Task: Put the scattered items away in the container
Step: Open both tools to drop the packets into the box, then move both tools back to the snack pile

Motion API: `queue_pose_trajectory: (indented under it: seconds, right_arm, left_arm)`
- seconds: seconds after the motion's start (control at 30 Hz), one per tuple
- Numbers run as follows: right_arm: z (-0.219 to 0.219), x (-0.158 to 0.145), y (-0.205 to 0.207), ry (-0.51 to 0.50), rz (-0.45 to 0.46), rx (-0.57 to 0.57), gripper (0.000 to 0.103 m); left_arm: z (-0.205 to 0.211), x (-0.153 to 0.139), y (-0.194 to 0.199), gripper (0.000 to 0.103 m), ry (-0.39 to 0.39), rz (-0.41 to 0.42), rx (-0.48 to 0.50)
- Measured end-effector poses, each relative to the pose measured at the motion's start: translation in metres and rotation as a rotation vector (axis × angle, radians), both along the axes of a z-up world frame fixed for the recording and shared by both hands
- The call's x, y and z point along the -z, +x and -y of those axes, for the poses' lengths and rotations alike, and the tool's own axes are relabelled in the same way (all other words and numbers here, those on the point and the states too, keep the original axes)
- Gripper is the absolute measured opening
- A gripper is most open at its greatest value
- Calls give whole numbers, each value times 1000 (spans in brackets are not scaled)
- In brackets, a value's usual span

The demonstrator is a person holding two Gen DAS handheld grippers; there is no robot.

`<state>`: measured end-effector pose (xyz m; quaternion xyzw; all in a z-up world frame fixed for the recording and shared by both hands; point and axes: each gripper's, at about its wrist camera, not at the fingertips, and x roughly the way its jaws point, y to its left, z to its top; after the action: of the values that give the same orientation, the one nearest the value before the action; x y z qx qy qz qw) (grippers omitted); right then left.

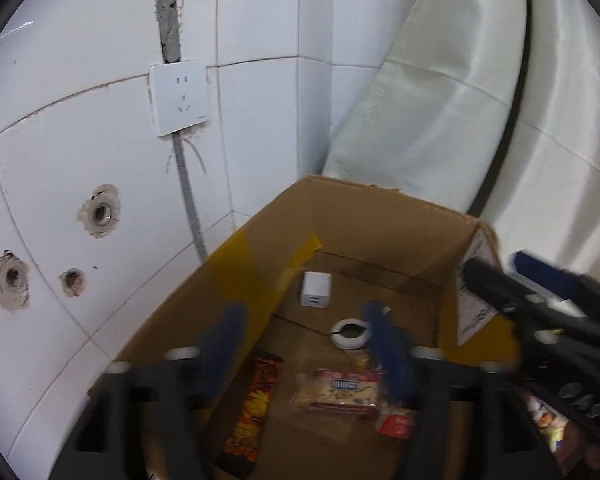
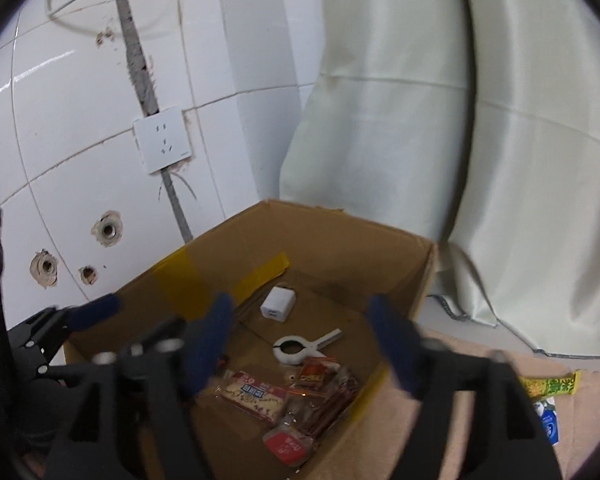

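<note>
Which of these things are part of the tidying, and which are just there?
Part of the job:
cardboard box
white charger
white clip
snack packets
yellow-green packet, outside the box

Just there:
wall socket
curtain

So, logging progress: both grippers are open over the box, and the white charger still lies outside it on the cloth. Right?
Not quite: the charger lies inside the box, near its far wall, as the right wrist view shows. Both the left gripper and the right gripper are open over the box.

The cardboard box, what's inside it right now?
Inside the cardboard box: a white charger, a white clip and several snack packets. Gripper fingers hide part of the floor.
</note>
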<state>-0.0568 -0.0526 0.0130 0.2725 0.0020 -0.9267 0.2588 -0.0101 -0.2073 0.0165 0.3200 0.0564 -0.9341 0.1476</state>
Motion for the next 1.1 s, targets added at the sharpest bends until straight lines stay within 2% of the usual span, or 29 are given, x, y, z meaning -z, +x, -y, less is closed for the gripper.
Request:
queue_pose_trajectory:
  seconds: [0.03, 0.07, 0.17, 0.53, 0.7, 0.93, 1.1]
  right_arm:
    - [-3, 0, 0, -2, -3, 6, 101]
    - [-6, 0, 0, 2, -8, 25, 103]
    - [-13, -1, 0, 17, -33, 68, 103]
    - [-57, -10, 3, 11, -53, 165, 103]
    - [-91, -18, 9, 20, -61, 240, 103]
    - [-147, -27, 26, 19, -77, 329, 103]
    - [-188, -33, 35, 38, -84, 410, 103]
  left_arm:
    - [1, 0, 0, 97, 12, 2, 7]
    - [2, 0, 0, 98, 29, -4, 15]
    - [-2, -2, 2, 103, 21, -12, 22]
    - [-27, -14, 4, 103, 32, -39, 84]
    - [-55, -24, 3, 103, 25, -56, 118]
    - [-116, -40, -4, 103, 48, -103, 241]
    - [-156, -43, -11, 103, 47, -106, 294]
